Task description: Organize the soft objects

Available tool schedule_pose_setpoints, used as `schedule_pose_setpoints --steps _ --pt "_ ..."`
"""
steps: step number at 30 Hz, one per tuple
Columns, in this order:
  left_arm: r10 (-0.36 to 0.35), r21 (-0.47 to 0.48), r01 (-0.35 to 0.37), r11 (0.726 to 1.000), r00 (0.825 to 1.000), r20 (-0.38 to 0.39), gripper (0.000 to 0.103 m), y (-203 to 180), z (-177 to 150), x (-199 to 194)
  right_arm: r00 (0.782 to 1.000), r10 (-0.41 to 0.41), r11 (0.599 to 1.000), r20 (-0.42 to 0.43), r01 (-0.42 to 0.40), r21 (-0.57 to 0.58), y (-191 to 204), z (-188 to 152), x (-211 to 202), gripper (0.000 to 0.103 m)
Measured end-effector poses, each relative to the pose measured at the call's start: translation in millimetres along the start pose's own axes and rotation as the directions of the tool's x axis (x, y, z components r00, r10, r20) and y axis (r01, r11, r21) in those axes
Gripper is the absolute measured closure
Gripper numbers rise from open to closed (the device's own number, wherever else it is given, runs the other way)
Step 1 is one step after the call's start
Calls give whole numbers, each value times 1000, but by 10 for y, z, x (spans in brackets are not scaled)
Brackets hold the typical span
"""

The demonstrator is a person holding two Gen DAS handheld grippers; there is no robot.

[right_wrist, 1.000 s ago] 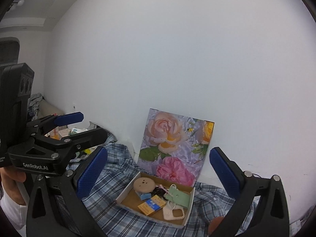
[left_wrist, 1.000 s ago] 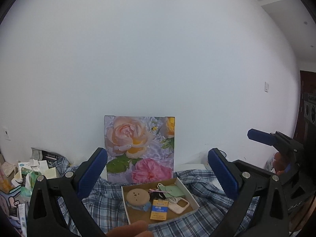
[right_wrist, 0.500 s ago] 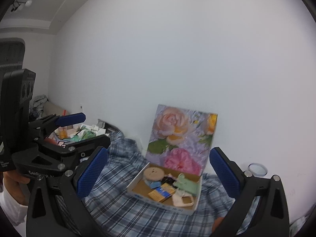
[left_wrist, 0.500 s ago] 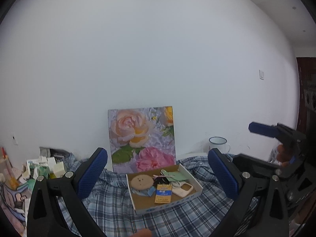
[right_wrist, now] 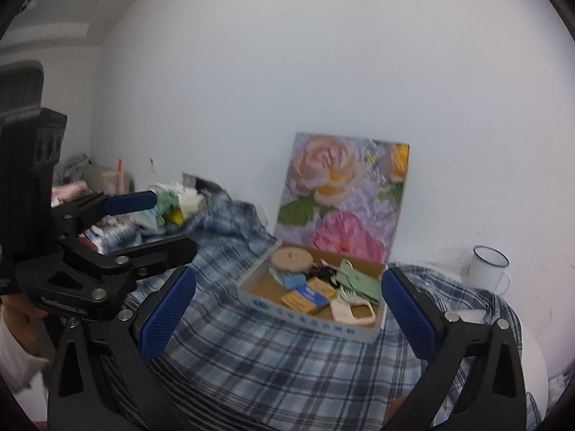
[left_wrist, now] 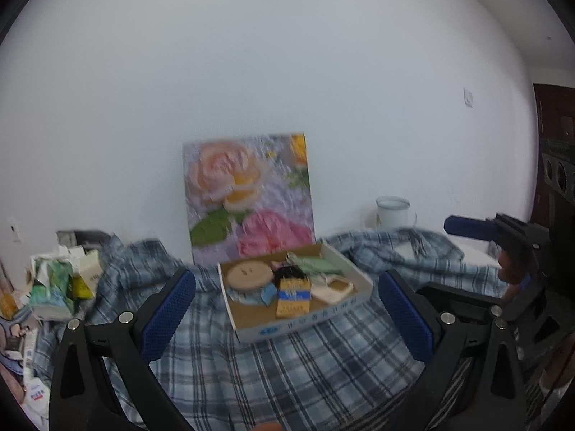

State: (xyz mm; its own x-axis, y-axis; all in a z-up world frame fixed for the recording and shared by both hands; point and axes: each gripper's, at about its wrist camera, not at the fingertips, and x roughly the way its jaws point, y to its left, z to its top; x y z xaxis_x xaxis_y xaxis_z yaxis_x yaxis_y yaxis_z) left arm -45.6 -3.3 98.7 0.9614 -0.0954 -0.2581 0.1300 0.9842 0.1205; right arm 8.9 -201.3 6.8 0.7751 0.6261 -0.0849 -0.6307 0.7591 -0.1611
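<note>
Plaid cloth (left_wrist: 287, 366) is lying rumpled across the bench (right_wrist: 535, 355), covering nearly all of it and forming the largest soft object in view; it is the likeliest thing to be organized. Floral panel (left_wrist: 248, 194) is leaning upright against the wall behind it. Cardboard box (left_wrist: 302, 325) is sitting open on top of the cloth, just in front of the panel, holding small items — a round tan disc (left_wrist: 249, 276), a blue-and-orange packet (left_wrist: 294, 296), a pale green pouch (left_wrist: 318, 265) and a cream phone case (left_wrist: 332, 287). White enamel mug (right_wrist: 487, 269) is standing on the bench to the right, close to the cloth's edge. A loose pile of paper cartons and wrappers (left_wrist: 61, 280) is crowding the left end.

Left claw (left_wrist: 287, 314) is hovering above the cloth with its blue pads wide apart and nothing between them. Right claw (right_wrist: 289, 314) is likewise spread and empty, aimed at the box from the right side.

Judged risk: the box is resting on the very cloth that would be gathered, so pulling or lifting the fabric first would probably tip the box and scatter its contents. The cloth's far fold is lying near the mug, and dragging it could topple the mug. Both views are blurred, so finer detail inside the box is not resolving.
</note>
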Motion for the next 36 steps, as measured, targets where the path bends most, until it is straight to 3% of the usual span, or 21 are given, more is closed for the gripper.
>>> schedule_pose_setpoints --steps 6,11,13,18,24,36 --pt "-46 -18 45 999 996 -71 0 48 -284 223 999 19 998 -33 -17 54 -78 -265 132 0" --pt "-30 -17 29 999 995 -96 0 53 -449 374 999 10 999 -50 -8 52 -94 -415 251 0" --pt "9 17 -8 1000 997 -78 0 34 -549 437 998 -7 999 -56 10 53 -103 -493 328 0" --pt "-19 -43 12 999 986 -165 0 164 -660 630 985 0 996 -170 15 88 -186 -610 585 0" --pt "-7 -65 -5 998 984 -181 0 215 -695 656 992 12 982 -128 13 188 -397 -668 493 0" --pt "-8 -43 0 999 982 -191 0 232 -704 686 989 9 986 -146 15 164 -340 -654 542 0"
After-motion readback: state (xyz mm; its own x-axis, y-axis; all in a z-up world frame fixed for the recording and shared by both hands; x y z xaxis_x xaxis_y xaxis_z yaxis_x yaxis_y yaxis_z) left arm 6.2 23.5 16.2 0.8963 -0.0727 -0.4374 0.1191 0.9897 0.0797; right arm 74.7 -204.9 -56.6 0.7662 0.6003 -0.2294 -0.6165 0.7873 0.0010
